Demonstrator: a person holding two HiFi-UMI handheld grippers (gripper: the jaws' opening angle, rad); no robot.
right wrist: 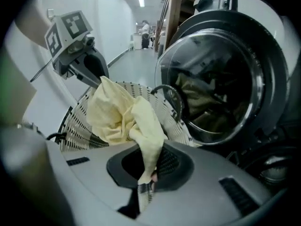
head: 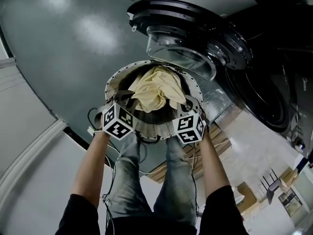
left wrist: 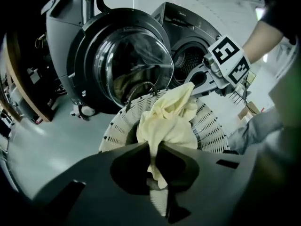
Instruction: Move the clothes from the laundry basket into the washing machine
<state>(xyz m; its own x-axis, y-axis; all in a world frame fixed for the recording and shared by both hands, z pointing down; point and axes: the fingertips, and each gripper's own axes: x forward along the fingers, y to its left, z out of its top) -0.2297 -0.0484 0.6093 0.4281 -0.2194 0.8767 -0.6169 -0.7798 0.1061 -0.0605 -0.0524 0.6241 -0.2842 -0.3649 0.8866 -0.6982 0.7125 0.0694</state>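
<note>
Left hand-held gripper point(left wrist: 157, 171) and right hand-held gripper point(right wrist: 145, 180), each clamped tight on the yellow cloth point(head: 154, 89) above the laundry basket point(head: 114, 78).

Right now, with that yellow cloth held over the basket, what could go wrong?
The left gripper and right gripper each pinch only a thin fold of the yellow cloth; it might slip free.
The cloth hangs over the basket beside the open door, so it could snag on either.
</note>
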